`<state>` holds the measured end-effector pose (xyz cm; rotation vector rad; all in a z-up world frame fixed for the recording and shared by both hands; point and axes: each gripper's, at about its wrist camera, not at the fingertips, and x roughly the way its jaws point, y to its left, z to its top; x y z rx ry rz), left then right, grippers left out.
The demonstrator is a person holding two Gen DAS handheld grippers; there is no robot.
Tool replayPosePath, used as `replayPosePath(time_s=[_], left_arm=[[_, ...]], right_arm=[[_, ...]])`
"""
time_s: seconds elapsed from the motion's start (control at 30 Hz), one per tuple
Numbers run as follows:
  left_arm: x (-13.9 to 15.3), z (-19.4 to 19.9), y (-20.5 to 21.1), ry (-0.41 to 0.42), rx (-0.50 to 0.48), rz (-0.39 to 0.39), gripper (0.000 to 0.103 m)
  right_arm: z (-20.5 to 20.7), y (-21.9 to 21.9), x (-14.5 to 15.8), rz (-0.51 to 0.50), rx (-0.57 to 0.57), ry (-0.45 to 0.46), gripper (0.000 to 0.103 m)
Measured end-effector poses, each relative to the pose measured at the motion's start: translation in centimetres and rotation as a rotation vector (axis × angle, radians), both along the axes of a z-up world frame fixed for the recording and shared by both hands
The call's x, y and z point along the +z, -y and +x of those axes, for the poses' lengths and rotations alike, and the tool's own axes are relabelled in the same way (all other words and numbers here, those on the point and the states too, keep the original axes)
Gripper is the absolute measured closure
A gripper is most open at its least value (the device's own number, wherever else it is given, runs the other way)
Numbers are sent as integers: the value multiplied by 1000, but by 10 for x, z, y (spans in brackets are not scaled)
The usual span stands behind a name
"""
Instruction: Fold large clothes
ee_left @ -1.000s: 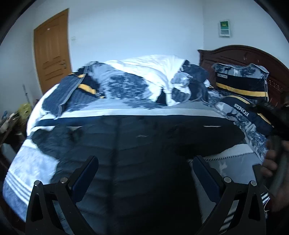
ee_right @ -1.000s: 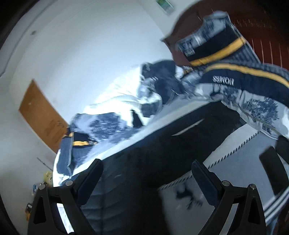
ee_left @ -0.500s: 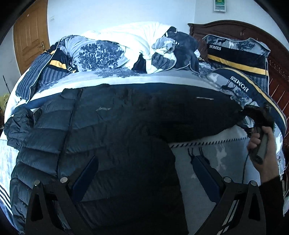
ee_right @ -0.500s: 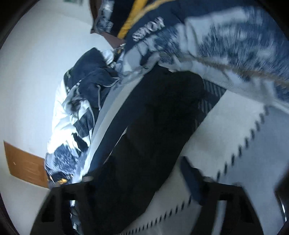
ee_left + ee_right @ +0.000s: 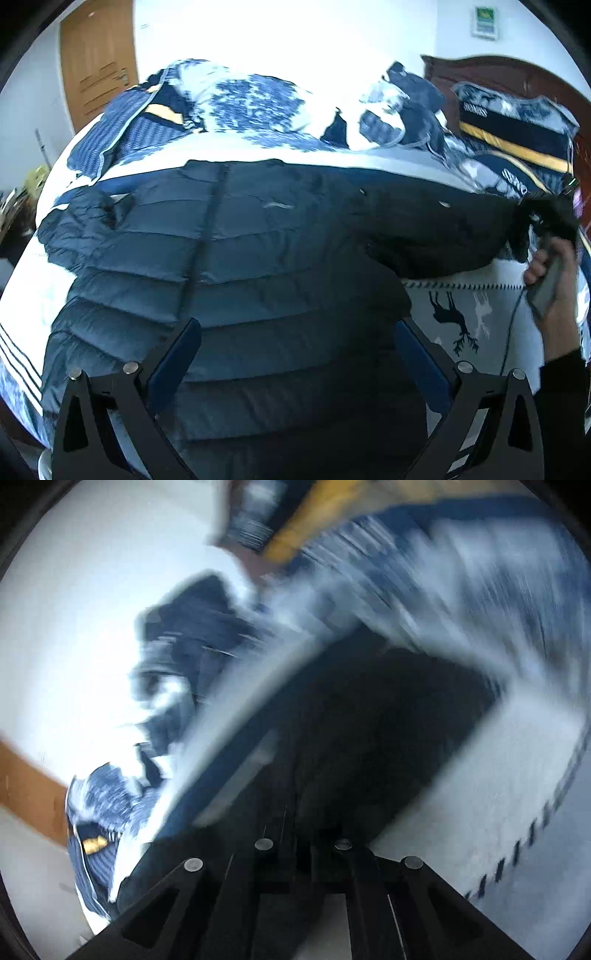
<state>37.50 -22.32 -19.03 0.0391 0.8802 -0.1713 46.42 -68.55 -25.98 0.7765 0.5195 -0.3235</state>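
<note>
The bed (image 5: 480,306) filled the view, covered with a pale sheet with deer figures, and a crumpled blue-and-white duvet (image 5: 266,99) was heaped at its far side. A dark puffer jacket (image 5: 240,258) lay spread flat across the bed, front side up, one sleeve stretched out toward the pillows (image 5: 513,133) by the wooden headboard (image 5: 517,74). My left gripper (image 5: 295,354) hung over the lower part of the jacket with its fingers wide apart — nothing between them. My right gripper (image 5: 303,834) was at the end of that stretched sleeve (image 5: 369,716); its jaws had just been closing and were now together, pinching the dark cuff fabric. The right wrist view was much blurred.
</note>
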Motion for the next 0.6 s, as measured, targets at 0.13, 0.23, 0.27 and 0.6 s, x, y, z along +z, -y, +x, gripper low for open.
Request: replayPosePath(time_s=[0.13, 0.23, 0.27, 0.6], left_arm=[[19, -9, -34, 23, 55, -25, 0], [30, -21, -71, 40, 118, -28, 0], [32, -25, -82, 42, 137, -25, 0], [8, -55, -199, -40, 364, -37, 0]], right_arm=[[-16, -97, 87, -133, 229, 179, 98], [-29, -189, 122, -205, 474, 264, 98], [-31, -218, 128, -231, 547, 273, 98], [-23, -448, 18, -120, 941, -35, 72]])
